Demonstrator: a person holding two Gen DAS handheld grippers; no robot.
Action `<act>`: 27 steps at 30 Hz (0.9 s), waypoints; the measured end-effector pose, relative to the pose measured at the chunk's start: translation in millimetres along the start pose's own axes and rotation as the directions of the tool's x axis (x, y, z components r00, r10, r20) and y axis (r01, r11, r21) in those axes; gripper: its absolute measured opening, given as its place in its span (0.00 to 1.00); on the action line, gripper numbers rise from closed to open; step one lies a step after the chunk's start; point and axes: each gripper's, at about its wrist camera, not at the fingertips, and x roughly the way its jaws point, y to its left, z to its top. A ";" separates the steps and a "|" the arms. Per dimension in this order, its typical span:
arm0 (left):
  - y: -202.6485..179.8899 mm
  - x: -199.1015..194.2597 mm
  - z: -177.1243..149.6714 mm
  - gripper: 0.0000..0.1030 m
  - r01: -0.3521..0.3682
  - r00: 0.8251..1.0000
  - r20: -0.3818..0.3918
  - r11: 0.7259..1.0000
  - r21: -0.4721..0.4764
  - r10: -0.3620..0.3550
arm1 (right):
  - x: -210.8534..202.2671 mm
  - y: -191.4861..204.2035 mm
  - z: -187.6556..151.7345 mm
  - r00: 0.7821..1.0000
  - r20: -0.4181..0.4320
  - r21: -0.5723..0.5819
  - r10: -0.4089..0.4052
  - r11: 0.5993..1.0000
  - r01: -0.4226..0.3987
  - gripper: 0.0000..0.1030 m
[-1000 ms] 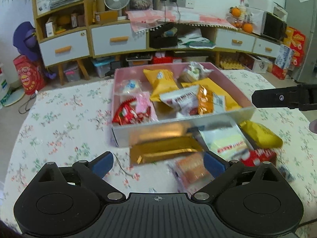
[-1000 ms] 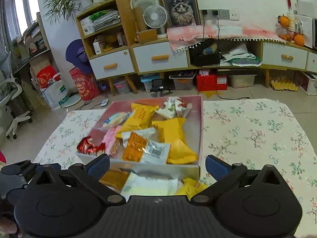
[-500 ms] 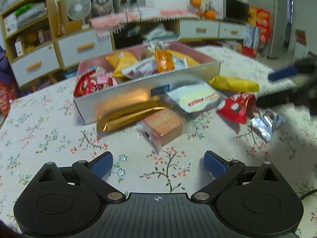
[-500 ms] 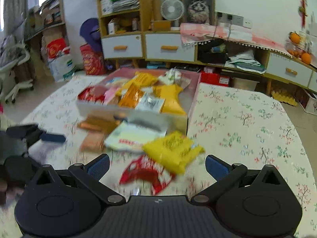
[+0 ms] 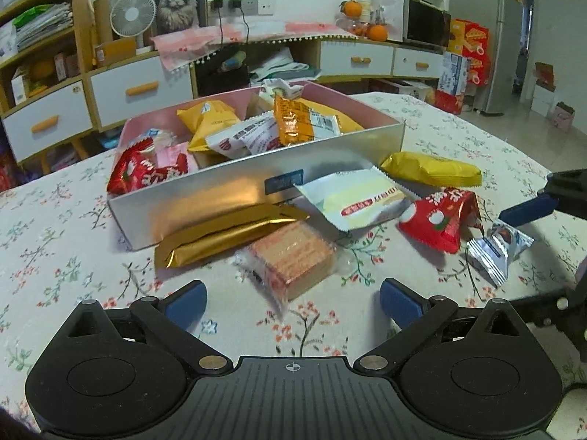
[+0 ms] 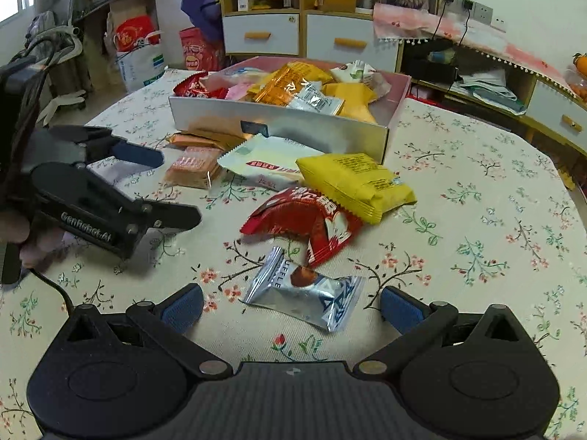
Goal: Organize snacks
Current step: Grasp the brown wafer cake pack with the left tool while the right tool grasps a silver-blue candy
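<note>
On the floral tablecloth in the left wrist view, the left gripper hovers low with its blue-padded jaws spread wide and nothing between them. Just beyond the gap lies a clear-wrapped block of orange wafer biscuits, touching a long gold foil packet that rests against the near wall of the silver cardboard box with a pink inside. That box is heaped with yellow, orange, white and red snack bags. To the right of the wafers lie a white and pale-yellow pouch, a yellow pillow bag, a red crinkled bag and a small silver-blue candy wrapper. The right gripper reaches in at the right edge, one blue pad just above the candy.

From the right wrist view, the right gripper is likewise wide apart and empty, with the silver-blue candy wrapper lying on the cloth between its pads. Farther off sit the red bag, the yellow bag, the white pouch and the box. The left gripper is on the left, open, near the wafers.
</note>
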 end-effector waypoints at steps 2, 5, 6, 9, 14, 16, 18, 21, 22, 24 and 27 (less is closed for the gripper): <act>1.0 2.8 2.6 0.98 0.007 1.000 0.000 1.000 -0.001 -0.007 | 0.4 0.0 -0.7 1.000 0.006 -0.006 0.005 1.000 -0.005 0.76; 2.7 5.4 5.6 0.97 0.017 1.000 0.002 1.000 -0.003 -0.017 | 0.9 -1.3 0.0 1.000 0.009 -0.010 0.013 1.000 -0.013 0.76; 3.0 5.8 6.2 0.96 0.020 1.000 0.004 1.000 -0.003 -0.020 | 0.8 -1.5 -0.3 1.000 0.012 -0.012 0.015 1.000 -0.015 0.76; 3.9 7.1 8.6 0.92 0.023 1.000 0.009 1.000 0.001 -0.023 | 1.0 -2.3 -0.1 1.000 0.017 -0.018 0.021 1.000 -0.021 0.76; 1.7 6.6 11.3 0.77 0.012 1.000 0.022 1.000 0.013 -0.012 | -0.7 -5.9 -0.8 0.999 0.013 -0.040 0.041 0.998 -0.041 0.76; 0.3 6.0 11.7 0.74 0.012 1.000 0.025 1.000 0.019 -0.013 | -1.2 -7.3 -0.7 0.999 0.011 -0.039 0.040 0.998 -0.040 0.75; -1.1 5.6 12.1 0.70 0.014 0.999 0.028 1.000 0.024 -0.015 | -1.8 -7.3 -0.2 0.999 0.007 -0.033 0.032 0.999 -0.032 0.73; -3.0 4.8 12.8 0.62 0.017 0.999 0.030 0.999 0.033 -0.018 | -2.0 -6.9 0.9 1.000 0.003 -0.035 0.029 0.999 -0.028 0.69; -3.9 4.2 12.7 0.61 0.012 0.999 0.031 0.999 0.039 -0.013 | -2.4 -7.3 1.3 1.000 0.004 -0.035 0.030 0.999 -0.030 0.66; -5.0 4.2 12.8 0.59 0.007 0.999 0.032 0.999 0.049 -0.009 | -3.5 -8.3 2.3 1.000 0.004 -0.031 0.031 0.999 -0.031 0.61; -5.6 2.4 12.8 0.53 0.002 1.000 0.026 0.999 0.052 -0.004 | -6.2 -10.6 2.3 1.000 0.009 -0.028 0.029 0.999 -0.029 0.51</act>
